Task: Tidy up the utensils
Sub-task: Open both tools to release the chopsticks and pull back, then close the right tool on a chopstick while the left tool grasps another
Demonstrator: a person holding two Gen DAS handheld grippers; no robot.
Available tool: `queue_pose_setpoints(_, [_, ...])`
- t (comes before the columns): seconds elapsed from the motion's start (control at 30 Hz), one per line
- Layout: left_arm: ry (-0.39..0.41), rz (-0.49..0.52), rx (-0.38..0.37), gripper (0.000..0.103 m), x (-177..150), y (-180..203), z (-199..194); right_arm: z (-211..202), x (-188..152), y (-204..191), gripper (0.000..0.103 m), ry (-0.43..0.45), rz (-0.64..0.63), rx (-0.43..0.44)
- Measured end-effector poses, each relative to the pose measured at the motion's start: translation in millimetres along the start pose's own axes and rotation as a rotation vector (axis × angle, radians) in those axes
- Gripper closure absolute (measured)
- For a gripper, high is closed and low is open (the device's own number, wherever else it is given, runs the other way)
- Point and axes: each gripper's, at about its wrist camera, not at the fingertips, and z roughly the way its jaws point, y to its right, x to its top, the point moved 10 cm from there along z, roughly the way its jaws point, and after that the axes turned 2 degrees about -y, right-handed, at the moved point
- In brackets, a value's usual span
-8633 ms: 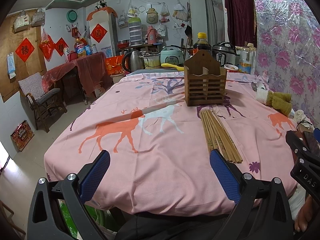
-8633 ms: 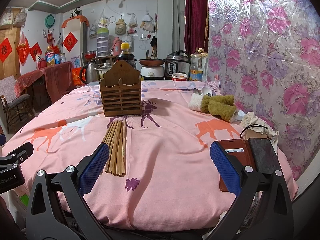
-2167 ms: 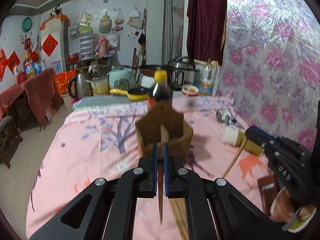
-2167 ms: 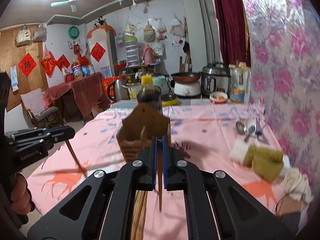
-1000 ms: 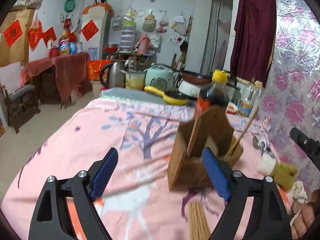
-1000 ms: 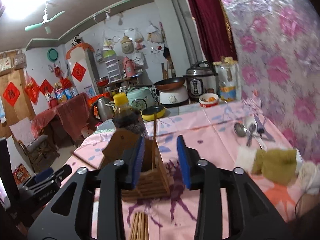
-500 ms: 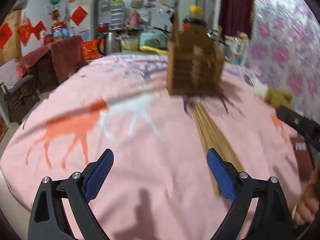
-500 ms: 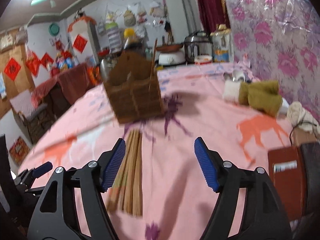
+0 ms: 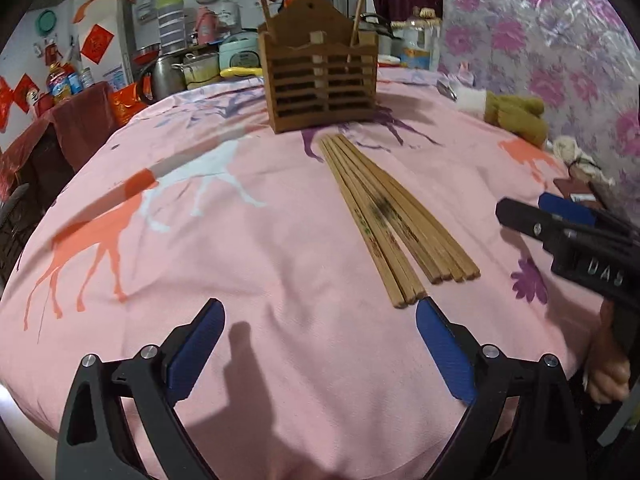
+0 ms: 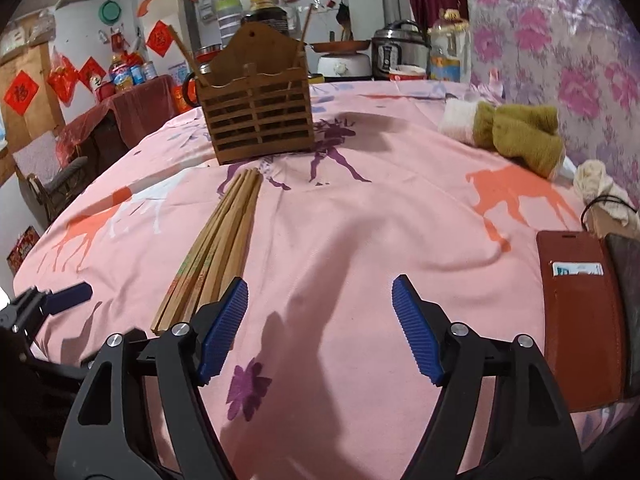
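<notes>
— Left wrist view: any writing? Where are the chopsticks (image 9: 394, 216)?
— "DAS" on the right gripper (image 10: 320, 322). They lie bundled before the wooden holder (image 9: 320, 80), which holds two.
— Fingers?
— Left gripper (image 9: 318, 350) and right both spread wide, holding nothing

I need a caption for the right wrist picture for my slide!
Open right hand-held gripper hovers over the pink tablecloth beside loose chopsticks, facing the wooden holder.

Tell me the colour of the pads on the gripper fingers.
Blue, ribbed pads on black arms; clearest in the right wrist view.
</notes>
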Motion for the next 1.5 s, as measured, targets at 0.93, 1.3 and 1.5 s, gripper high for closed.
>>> queue_pose_setpoints(0.93, [0.027, -0.18, 0.144, 0.004, 2.5, -70.3, 12.4, 2.9, -13.8, -30.3, 0.029, -0.027, -0.165, 0.031])
queue_pose_setpoints(1.3, [0.032, -0.179, 0.144, 0.004, 3.6, -70.1, 13.5, 18.7, -17.3, -7.5, 0.029, -0.068, -0.147, -0.097])
queue_pose_setpoints(1.5, [0.032, -0.178, 0.144, 0.004, 3.5, -70.2, 13.4, 8.9, -10.1, -0.7, 0.035, -0.037, -0.08, -0.032])
